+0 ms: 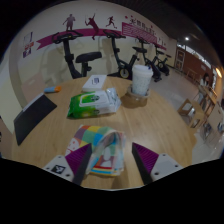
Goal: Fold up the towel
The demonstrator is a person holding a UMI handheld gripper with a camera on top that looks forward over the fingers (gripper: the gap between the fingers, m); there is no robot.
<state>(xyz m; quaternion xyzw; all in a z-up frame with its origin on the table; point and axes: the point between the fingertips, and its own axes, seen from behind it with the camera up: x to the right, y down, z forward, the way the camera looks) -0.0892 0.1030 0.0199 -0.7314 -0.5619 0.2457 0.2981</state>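
A towel (100,150) with bright coloured stripes and a pale fold lies bunched on the wooden table (150,125), right between my fingers. My gripper (108,160) has its purple pads (66,164) pressed against the towel's two sides, and the cloth fills the whole gap between them. The pale fold rises a little at the fingertips. The near edge of the towel ends just short of the table strip closest to me.
A green and white packet (95,102) lies beyond the towel. A white container (142,78) stands on a brown box (135,99) behind it. A dark flat slab (34,116) lies further left. Exercise bikes (84,58) and shelves (205,100) stand beyond the table.
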